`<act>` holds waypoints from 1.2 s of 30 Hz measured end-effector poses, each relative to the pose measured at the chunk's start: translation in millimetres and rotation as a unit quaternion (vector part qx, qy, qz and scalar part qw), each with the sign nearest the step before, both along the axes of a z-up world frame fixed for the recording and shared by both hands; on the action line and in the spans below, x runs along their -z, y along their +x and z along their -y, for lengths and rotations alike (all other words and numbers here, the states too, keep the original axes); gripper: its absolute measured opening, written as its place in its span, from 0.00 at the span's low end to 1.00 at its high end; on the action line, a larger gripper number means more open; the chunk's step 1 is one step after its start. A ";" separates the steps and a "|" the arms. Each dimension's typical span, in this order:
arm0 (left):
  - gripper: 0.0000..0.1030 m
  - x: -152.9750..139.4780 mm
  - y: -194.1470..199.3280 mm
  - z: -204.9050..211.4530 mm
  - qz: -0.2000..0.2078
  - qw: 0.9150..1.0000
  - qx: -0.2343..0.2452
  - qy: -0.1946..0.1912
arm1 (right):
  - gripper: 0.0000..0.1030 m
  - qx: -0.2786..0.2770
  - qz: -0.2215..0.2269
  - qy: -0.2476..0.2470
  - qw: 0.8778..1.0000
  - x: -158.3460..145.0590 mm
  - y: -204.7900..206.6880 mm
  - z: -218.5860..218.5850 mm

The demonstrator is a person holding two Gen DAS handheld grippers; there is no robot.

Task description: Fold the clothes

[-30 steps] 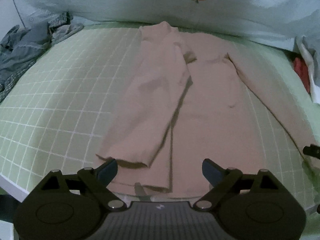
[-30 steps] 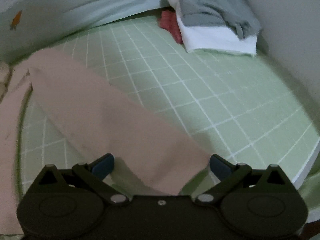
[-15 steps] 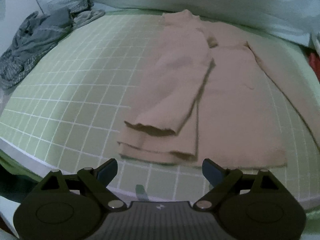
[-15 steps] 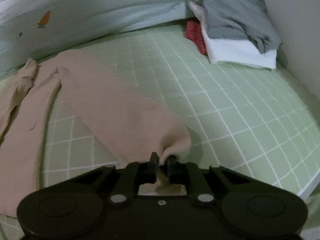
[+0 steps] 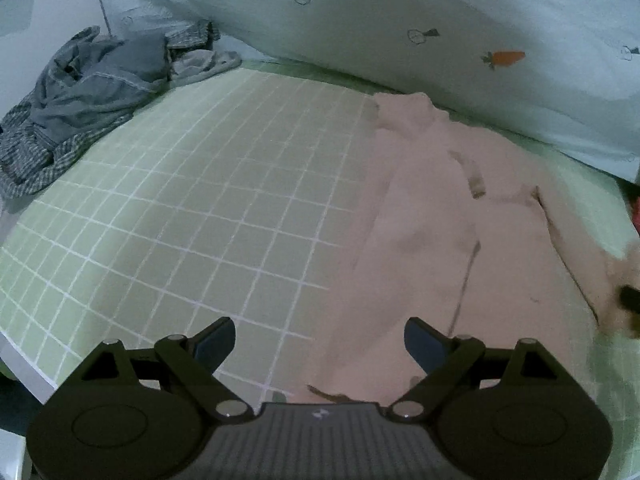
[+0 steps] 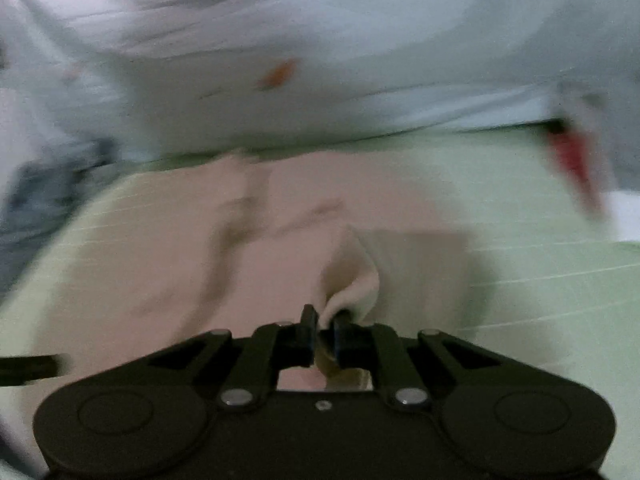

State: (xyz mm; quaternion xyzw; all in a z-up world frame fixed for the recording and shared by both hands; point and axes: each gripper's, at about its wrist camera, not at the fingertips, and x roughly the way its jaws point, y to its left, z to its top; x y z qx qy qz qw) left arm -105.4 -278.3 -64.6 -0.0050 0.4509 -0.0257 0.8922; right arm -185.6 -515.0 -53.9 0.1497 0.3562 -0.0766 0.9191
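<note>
A pale pink long-sleeved top (image 5: pixel 440 240) lies flat on the green checked sheet (image 5: pixel 200 208), with one sleeve folded down over its body. My left gripper (image 5: pixel 320 340) hangs open over the top's near left edge, nothing between its fingers. My right gripper (image 6: pixel 324 320) pinches the cuff of the other sleeve (image 6: pixel 352 276) and holds it lifted above the top's body (image 6: pixel 180 260). Its jaws are easing open slightly, with the cloth still pressed between the pads. The right wrist view is blurred by motion. In the left wrist view the lifted sleeve end shows blurred at the right edge (image 5: pixel 624 280).
A heap of grey clothes (image 5: pixel 92 92) lies at the far left of the bed. A pale duvet with carrot prints (image 5: pixel 440 20) runs along the back. Something red (image 6: pixel 572 156) sits at the far right. The bed's edge (image 5: pixel 24 360) is near, at lower left.
My right gripper shut on the sleeve cuff, then lifted it and swung it in over the top's body. My left gripper stayed open and shifted left along the near hem.
</note>
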 end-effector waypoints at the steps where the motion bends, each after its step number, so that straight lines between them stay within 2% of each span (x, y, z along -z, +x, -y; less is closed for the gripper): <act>1: 0.89 0.7 0.8 0.1 -0.002 1.000 0.000 0.000 | 0.28 -0.011 -0.003 0.011 1.000 3.4 4.9 -5.9; 2: 0.89 1.7 1.6 0.3 -0.004 1.000 0.001 0.001 | 0.39 -0.015 -0.014 0.011 1.000 7.5 8.1 -10.9; 3: 0.89 3.4 3.1 2.2 -0.010 1.000 0.002 0.001 | 0.55 -0.015 -0.025 0.006 1.000 10.6 8.8 -13.9; 5: 0.89 4.1 5.8 7.1 -0.011 1.000 0.008 0.000 | 0.64 -0.014 -0.029 -0.009 0.999 11.6 2.7 -10.6; 7: 0.89 4.0 8.2 15.4 -0.011 1.000 0.018 -0.001 | 0.79 0.010 -0.032 -0.019 0.999 10.9 -6.6 2.6; 12: 0.89 4.9 15.4 55.3 -0.012 0.998 0.058 -0.004 | 0.81 0.093 -0.045 -0.017 0.995 13.9 -29.4 54.6; 16: 0.89 12.6 18.4 98.2 -0.019 0.995 0.100 -0.011 | 0.83 0.138 -0.063 -0.029 0.988 21.0 -55.0 92.2; 18: 0.86 18.8 20.2 115.9 -0.028 0.993 0.112 -0.008 | 0.84 0.153 -0.072 -0.029 0.985 26.0 -64.8 106.8; 23: 0.74 37.5 27.1 151.3 -0.058 0.989 0.134 -0.013 | 0.84 0.181 -0.100 -0.025 0.978 40.1 -84.8 142.7; 27: 0.50 56.9 35.5 167.0 -0.093 0.988 0.125 -0.001 | 0.84 0.190 -0.119 -0.021 0.974 51.8 -97.4 162.2; 29: 0.41 58.9 34.8 171.5 -0.086 0.989 0.118 0.013 | 0.84 0.192 -0.124 -0.019 0.973 56.4 -100.4 167.8; 32: 0.06 54.9 36.5 175.5 -0.084 0.988 0.131 0.011 | 0.84 0.195 -0.124 -0.011 0.973 61.1 -102.5 173.9; 36: 0.05 36.2 35.3 176.1 -0.054 0.988 0.146 0.020 | 0.84 0.195 -0.118 0.002 0.974 61.2 -91.9 173.2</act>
